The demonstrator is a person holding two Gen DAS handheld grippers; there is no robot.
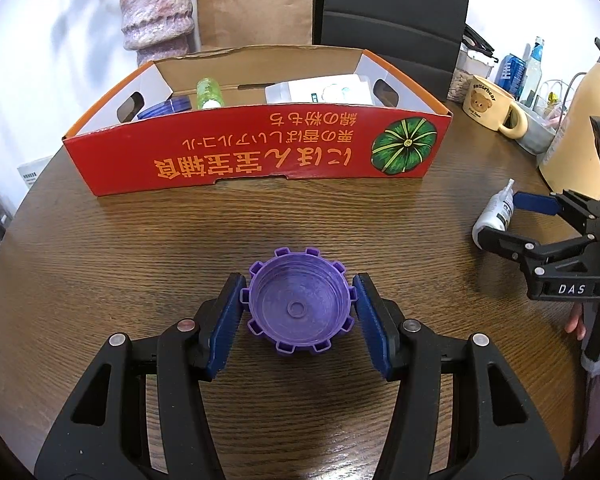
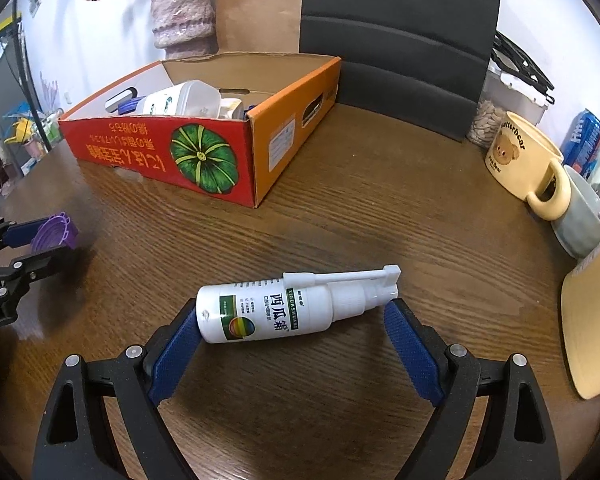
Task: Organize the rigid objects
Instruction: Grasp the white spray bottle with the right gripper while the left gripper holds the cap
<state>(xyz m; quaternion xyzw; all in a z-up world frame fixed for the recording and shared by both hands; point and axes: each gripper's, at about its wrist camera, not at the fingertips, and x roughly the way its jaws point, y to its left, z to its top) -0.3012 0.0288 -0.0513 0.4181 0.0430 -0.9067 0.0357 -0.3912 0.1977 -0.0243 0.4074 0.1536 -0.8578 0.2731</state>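
A purple notched cap (image 1: 298, 306) sits hollow side up between the blue pads of my left gripper (image 1: 298, 312), which is shut on it just above the wooden table (image 1: 140, 248). The same cap (image 2: 54, 232) shows at the left edge of the right wrist view. A white spray bottle (image 2: 268, 308) lies on its side on the table, crosswise between the fingers of my right gripper (image 2: 294, 312). That gripper stands open wide, with one pad by the bottle's base and the other by its nozzle. The bottle (image 1: 494, 212) also shows at the right of the left wrist view.
A red and orange cardboard box (image 1: 260, 156) stands behind, holding a green bottle (image 1: 209, 94), a blue lid and a white container. A bear mug (image 2: 520, 156), a grey bowl, a yellow kettle (image 1: 580, 120), a vase and a black chair back line the far and right sides.
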